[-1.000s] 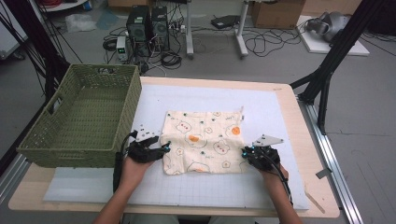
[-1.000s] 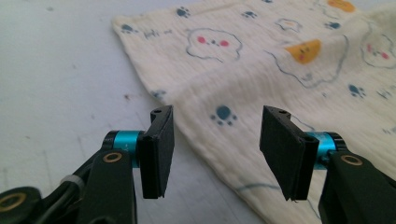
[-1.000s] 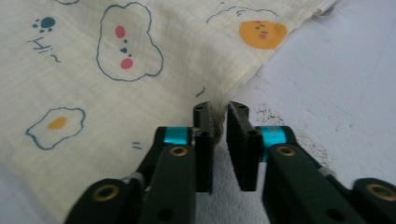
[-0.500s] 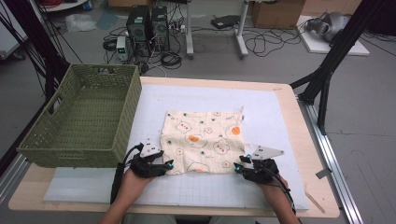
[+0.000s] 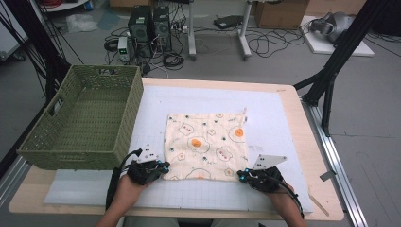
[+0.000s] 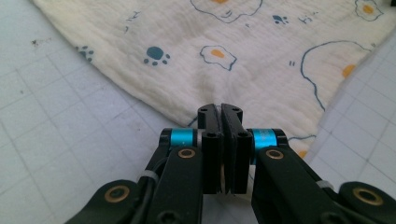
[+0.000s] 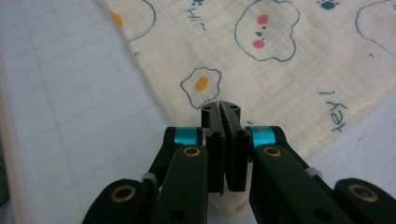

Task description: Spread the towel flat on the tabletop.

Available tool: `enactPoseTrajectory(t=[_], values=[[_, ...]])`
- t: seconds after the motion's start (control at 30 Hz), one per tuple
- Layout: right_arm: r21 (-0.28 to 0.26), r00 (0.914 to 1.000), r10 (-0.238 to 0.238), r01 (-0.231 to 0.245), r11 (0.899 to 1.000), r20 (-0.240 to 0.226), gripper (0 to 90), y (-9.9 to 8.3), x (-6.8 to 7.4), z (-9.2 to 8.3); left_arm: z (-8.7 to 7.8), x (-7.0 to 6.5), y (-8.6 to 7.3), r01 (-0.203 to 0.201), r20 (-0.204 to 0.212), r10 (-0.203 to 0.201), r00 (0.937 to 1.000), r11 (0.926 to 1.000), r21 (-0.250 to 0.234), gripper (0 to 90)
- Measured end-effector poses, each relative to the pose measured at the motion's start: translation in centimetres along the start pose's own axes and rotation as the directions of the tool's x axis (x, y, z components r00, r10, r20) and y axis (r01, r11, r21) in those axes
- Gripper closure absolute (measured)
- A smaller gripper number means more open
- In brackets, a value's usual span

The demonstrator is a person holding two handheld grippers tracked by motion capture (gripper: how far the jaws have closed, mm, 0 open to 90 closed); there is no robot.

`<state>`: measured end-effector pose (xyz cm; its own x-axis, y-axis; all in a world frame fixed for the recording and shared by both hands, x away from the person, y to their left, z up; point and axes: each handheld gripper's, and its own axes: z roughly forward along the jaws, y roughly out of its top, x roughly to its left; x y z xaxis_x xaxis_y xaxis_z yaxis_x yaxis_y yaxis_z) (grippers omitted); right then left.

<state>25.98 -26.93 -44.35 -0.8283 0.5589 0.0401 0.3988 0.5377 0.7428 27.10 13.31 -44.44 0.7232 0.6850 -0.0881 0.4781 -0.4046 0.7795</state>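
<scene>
The cloth (image 5: 206,146), cream with fried eggs and little paw prints, lies spread flat on the white grid mat (image 5: 283,123) in the middle of the counter (image 5: 309,142), just right of the green wicker basket (image 5: 82,123). At the cloth's near left corner sits the left gripper (image 5: 162,166), and its own view has the jaws pinched tight together with the cloth's hem caught between them; they have just been closing. Over at the cloth's near right corner, the right gripper (image 5: 240,175) has done the same: jaws snapped together, a fold of the fabric's edge trapped in the pinch, the tip of the corner poking out beneath the fingers (image 7: 212,135). So both near corners look taken, and the far edge of the cloth lies loose, away from the person's hands. My read is this is the grasp that opens a fold. The next move calls for lifting both corners together, level and at one pace, then carrying them over to the far edge so hem meets hem. Let one hand run ahead and the fold skews; pull too hard and the thin weave may slip out of the pinch
</scene>
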Motion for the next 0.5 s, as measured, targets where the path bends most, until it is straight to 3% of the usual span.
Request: enactPoseTrajectory(t=[0.13,0.43,0.47,0.5], values=[[0.004,0.9996,-0.013,0.013,1.000,-0.024,89.2,-0.3,0.8,-0.4,-0.6,-0.2,-0.4,0.006,0.025,-0.006,0.9997,1.0000,0.004,86.3],[0.035,0.9971,-0.015,0.017,0.999,-0.074,89.1,-1.5,2.4,-1.6,-1.7,-1.4,-1.5,-0.028,0.084,0.025,0.9961,0.9988,0.040,85.3],[0.035,0.9972,-0.015,0.018,0.999,-0.074,87.5,-1.6,2.5,-1.8,-1.7,-1.4,-1.6,-0.028,0.090,0.025,0.9957,0.9989,0.038,79.1],[0.035,0.9972,-0.015,0.018,0.999,-0.074,87.5,-1.6,2.5,-1.8,-1.8,-1.3,-1.5,-0.020,0.098,0.017,0.9951,0.9992,0.034,79.1]])
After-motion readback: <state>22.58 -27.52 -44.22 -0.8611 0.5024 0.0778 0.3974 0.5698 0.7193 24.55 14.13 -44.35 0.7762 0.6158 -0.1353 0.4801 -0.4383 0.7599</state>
